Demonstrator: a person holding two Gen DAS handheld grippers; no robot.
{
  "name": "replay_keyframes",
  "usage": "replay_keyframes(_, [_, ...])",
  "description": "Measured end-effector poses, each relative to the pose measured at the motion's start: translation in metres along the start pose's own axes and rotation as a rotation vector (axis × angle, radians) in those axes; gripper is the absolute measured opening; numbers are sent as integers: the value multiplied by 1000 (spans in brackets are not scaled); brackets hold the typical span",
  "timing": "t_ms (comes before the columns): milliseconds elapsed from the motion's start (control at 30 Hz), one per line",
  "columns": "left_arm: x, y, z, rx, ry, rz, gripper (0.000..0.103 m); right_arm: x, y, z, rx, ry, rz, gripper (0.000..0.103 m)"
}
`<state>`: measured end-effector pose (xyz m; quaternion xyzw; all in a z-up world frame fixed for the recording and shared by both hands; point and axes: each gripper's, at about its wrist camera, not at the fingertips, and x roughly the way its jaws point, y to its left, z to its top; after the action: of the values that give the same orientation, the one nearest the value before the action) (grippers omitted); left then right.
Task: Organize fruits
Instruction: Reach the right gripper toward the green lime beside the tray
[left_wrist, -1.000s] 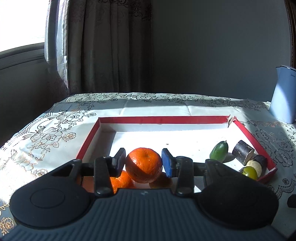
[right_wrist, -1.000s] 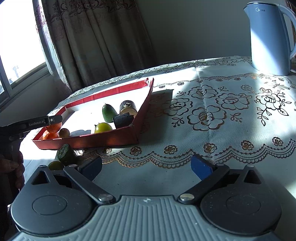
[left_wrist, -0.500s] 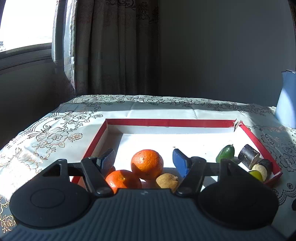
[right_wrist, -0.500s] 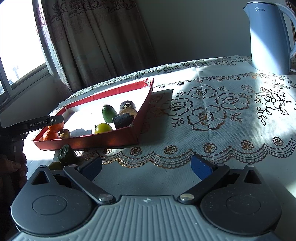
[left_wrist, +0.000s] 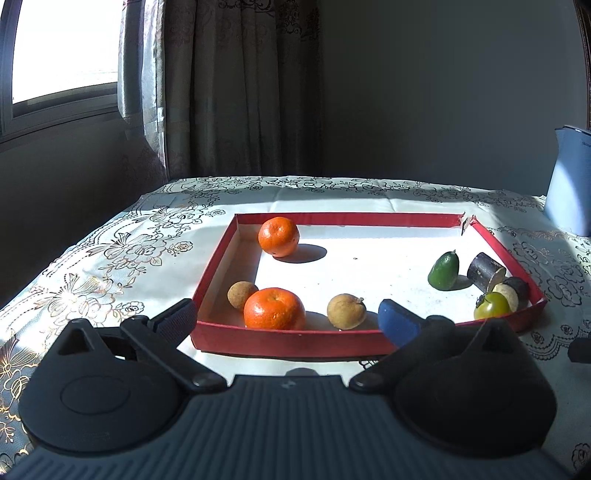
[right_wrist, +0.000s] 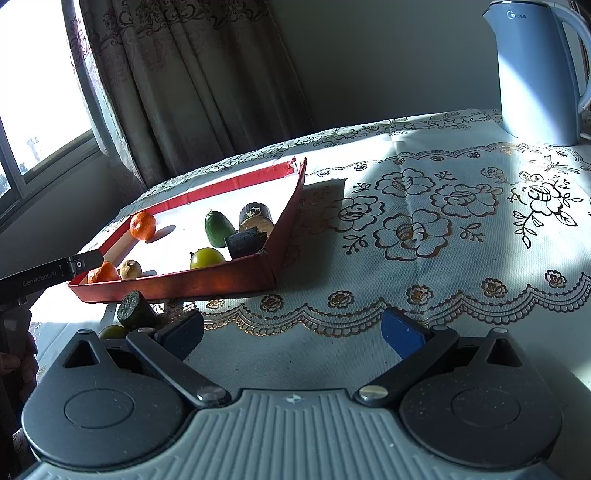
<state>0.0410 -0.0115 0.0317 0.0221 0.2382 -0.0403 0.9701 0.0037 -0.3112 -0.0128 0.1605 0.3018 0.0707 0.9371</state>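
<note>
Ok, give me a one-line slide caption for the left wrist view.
Open left tool before a red cardboard tray holding two oranges, two brown fruits and green fruits.

The kettle (left_wrist: 570, 181) is cut off by the right edge in the left wrist view, handle unseen. In the right wrist view, a green fruit (right_wrist: 112, 331) below the tray (right_wrist: 207, 282) is half hidden behind the right gripper's body, and a hand (right_wrist: 16, 363) is cropped at the left edge.
</note>
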Motion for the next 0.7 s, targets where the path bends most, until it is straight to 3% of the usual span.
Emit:
replay_keyframes(233, [-27, 22, -21, -40, 61, 33, 103, -6, 0, -1, 9, -38, -14, 103])
replay_keyframes(367, [-30, 34, -32, -66, 84, 60, 103, -14, 14, -5, -72, -92, -29, 103])
replay_keyframes(467, [-21, 43, -36, -113, 149, 42, 103, -24, 33, -12, -130, -140, 19, 103])
replay_keyframes(700, [-19, 50, -39, -156, 174, 34, 103, -13, 103, -31, -316, -101, 90, 103])
